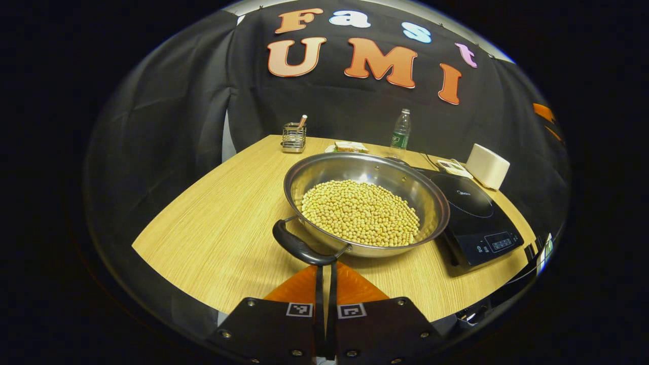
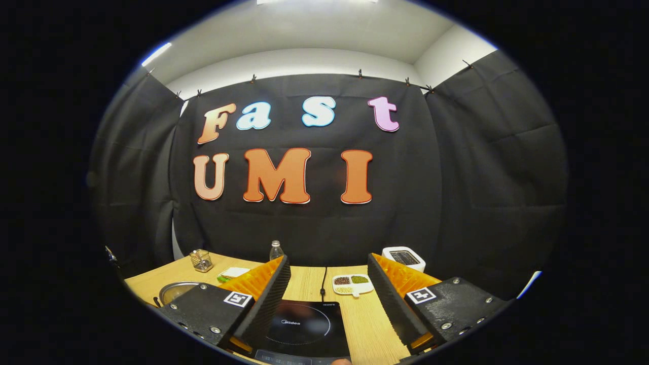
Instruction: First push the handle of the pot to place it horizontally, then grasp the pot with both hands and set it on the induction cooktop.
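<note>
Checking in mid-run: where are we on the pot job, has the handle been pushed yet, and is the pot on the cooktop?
Early stage. The steel pot of yellow beans sits on the wooden table, beside the black induction cooktop, not on it. In hand: the left gripper, fingers closed together, is at the pot's black handle, apparently for the push. The right gripper hangs open above the cooktop. Left: the two-handed grasp and lift.
</note>
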`<state>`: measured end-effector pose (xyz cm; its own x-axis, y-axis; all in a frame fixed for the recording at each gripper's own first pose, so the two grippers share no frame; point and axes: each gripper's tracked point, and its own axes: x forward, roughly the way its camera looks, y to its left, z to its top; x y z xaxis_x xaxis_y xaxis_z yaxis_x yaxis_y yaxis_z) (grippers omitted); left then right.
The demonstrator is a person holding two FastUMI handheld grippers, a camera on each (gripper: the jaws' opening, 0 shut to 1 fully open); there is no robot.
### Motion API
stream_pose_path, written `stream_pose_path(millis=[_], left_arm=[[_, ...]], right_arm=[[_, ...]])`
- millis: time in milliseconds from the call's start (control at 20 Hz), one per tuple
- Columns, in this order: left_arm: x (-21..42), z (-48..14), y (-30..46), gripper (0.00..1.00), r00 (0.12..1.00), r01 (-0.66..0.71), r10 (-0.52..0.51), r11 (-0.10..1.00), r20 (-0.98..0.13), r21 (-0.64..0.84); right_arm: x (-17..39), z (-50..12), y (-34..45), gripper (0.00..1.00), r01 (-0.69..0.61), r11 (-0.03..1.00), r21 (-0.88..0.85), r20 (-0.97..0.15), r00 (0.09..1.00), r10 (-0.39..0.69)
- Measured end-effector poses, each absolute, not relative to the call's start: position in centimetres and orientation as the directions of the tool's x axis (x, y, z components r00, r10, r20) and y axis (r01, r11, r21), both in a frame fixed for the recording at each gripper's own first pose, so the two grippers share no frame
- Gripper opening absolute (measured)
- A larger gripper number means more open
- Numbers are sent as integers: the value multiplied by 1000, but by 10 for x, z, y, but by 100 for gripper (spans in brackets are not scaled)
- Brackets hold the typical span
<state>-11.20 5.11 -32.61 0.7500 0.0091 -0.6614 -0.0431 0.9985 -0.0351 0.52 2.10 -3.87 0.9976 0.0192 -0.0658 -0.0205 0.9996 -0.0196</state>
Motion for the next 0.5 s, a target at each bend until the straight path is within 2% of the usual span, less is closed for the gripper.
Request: stream_pose_path(millis=[50,100,400,450,500], left_arm=[[-110,-326,54,3,749,-45,16,999,-663,-26],[-109,-328,57,3,748,-47,22,999,-663,-20],[-98,-327,73,4,751,-71,49,997,-659,-7],[-96,-326,75,3,750,-73,51,997,-659,-5],[-95,-328,77,3,751,-75,57,997,-658,1]], right_arm=[[5,-39,22,100,-21,1000,-17,-64,998,20],[6,-38,24,95,-22,1000,-13,-64,998,21],[8,-40,29,95,-28,999,-20,-66,997,26],[8,-41,30,97,-27,999,-23,-66,997,26],[9,-41,30,95,-25,999,-24,-65,998,24]])
